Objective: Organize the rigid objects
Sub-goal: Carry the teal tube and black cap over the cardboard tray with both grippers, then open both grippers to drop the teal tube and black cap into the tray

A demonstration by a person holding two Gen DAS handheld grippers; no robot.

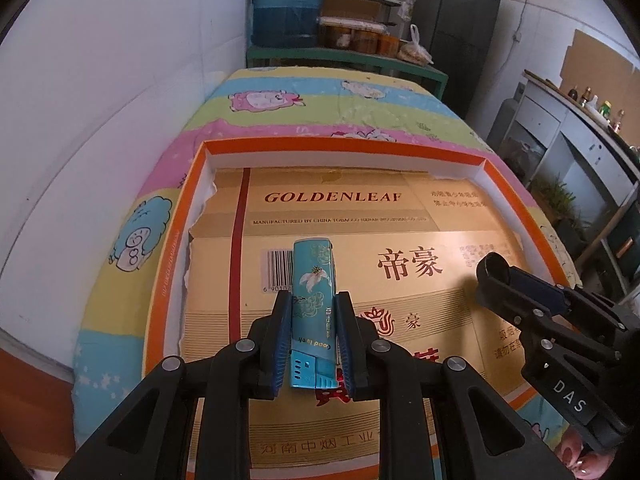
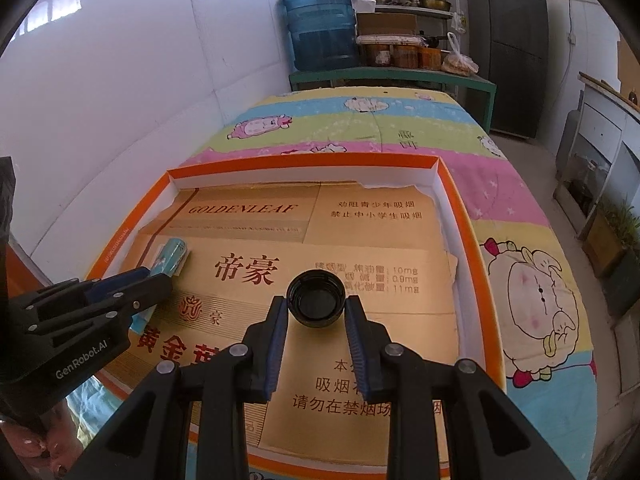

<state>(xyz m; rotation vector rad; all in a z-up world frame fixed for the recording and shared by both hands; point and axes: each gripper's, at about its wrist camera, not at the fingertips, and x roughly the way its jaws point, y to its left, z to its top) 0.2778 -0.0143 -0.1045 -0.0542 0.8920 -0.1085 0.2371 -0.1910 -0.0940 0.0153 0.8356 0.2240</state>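
Over an orange-rimmed tray (image 1: 176, 216) lined with flattened gold cardboard (image 1: 420, 240), the left gripper (image 1: 313, 312) clamps a turquoise lighter (image 1: 313, 280) lengthwise between its blue pads, the lighter's plain end jutting out past the fingertips above the barcode. To its right, the right gripper (image 2: 316, 308) is closed on a black bottle cap (image 2: 316, 298), pinched at the very fingertips with its hollow side facing the camera. Both tongs hang just above the cardboard; the tray sits on a cartoon-print quilt (image 2: 532, 280).

Bright daylight, sharp focus, fisheye-bent dark corners.
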